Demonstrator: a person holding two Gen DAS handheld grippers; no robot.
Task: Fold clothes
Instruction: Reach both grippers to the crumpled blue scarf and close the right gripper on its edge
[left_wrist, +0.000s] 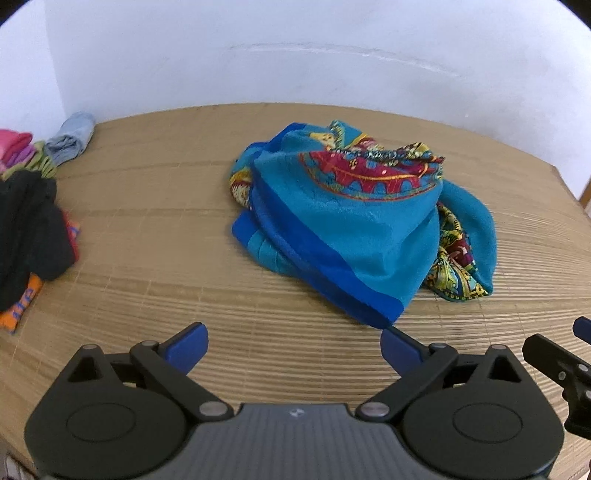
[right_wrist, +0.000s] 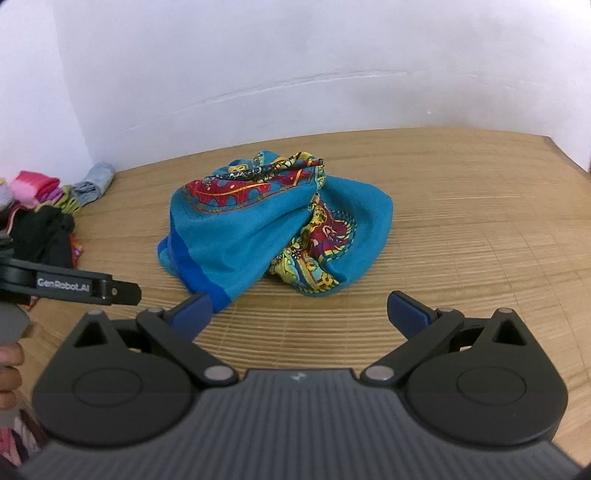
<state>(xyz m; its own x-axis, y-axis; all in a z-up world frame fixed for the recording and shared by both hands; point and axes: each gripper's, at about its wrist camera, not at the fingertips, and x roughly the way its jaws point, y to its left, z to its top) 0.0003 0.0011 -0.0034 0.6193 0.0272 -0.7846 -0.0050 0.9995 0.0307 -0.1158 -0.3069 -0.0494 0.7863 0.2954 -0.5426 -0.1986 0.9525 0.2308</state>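
A crumpled teal-blue garment with a dark blue band and a red-and-yellow paisley print lies bunched on the woven mat. In the right wrist view the same garment sits just beyond the fingers. My left gripper is open, hovering short of the garment's near corner with nothing between its blue pads. My right gripper is open too, its left pad close to the dark blue hem. Part of the right gripper shows at the right edge of the left wrist view.
A pile of other clothes lies at the left: a black piece, an orange one, pink items and a rolled grey-blue piece. A white wall backs the mat. A hand holds the left gripper.
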